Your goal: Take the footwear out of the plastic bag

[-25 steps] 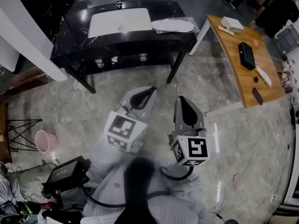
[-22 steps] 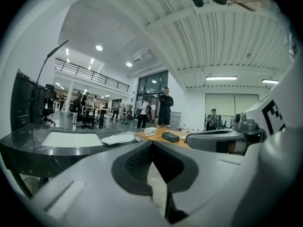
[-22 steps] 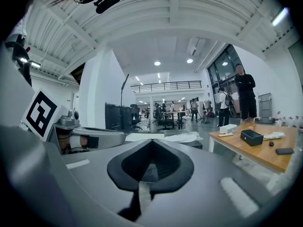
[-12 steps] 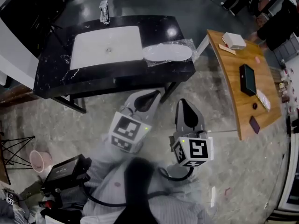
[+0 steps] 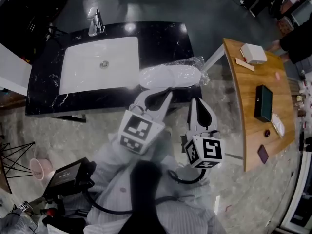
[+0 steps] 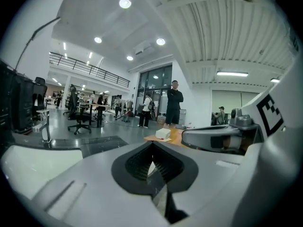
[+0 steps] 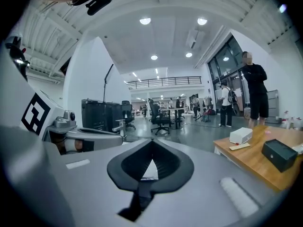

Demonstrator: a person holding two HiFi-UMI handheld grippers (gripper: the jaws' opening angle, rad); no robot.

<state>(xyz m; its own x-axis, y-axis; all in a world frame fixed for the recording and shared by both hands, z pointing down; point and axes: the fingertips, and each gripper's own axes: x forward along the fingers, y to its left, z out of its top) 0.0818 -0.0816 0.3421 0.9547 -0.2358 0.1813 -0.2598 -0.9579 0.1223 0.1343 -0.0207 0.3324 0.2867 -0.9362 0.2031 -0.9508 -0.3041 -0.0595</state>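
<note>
Ahead, sink [image 5: 83,74] and wooden table [image 5: 247,89] flank bagged footwear [image 5: 170,76].

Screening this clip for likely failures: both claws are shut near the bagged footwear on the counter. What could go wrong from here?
The plastic bag lies by the front right corner of the counter; a nudge from the shut left claw could slide it off.
The bag looks clear and slack; the right claw might pinch the footwear through it, lifting both together.

Grey left gripper [image 5: 165,91] and right gripper [image 5: 196,104], black-lined jaw recesses, black-white marker cubes [image 5: 140,130]. Black cable [image 5: 183,179] lower centre. Pale striped sleeves [image 5: 161,213].
</note>
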